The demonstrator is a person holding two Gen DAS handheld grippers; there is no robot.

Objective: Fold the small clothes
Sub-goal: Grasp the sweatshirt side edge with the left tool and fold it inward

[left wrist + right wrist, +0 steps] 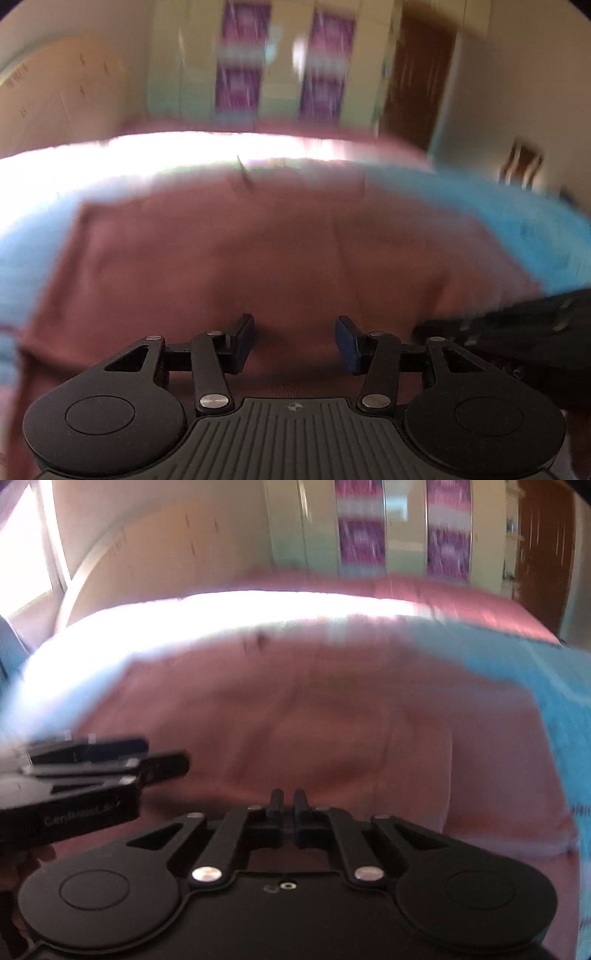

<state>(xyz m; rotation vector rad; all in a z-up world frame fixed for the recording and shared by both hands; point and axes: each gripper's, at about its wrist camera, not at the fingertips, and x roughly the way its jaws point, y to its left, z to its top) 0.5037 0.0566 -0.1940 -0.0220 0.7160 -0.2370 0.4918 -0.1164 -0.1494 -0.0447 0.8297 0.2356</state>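
Two handheld two-finger grippers, black. Left gripper (pixel 295 341): jaws apart at a middling width, nothing between them, pads dark blue, poised above the near edge of the garment; contact with the cloth not discernible through blur. Right gripper (pixel 289 812): jaws drawn together to a thin slit, no cloth visibly pinched; also seen in the left wrist view as a dark blurred shape at the right edge. One garment (pixel 258 258), dusty pink-brown, spread flat on the bed directly ahead of both grippers, one straight side edge and corner visible at left, faint creases running across it. One bed cover (pixel 524 225), light blue, lying under the garment and showing on both sides of it. One further layer of bedding (pixel 461 594), pink, along the far side, with a strongly sunlit band before it. Writing: pale lettering on the side of the left gripper's body (pixel 79 818) in the right wrist view, opening "Cen", remainder smeared and unreadable; no other legible text. Two purple-patterned panels (pixel 242 59) set in a pale wardrobe front. One dark wooden door (pixel 417 74) to their right. One window (pixel 26 550) at far left of the right wrist view. Both views heavily motion-blurred.
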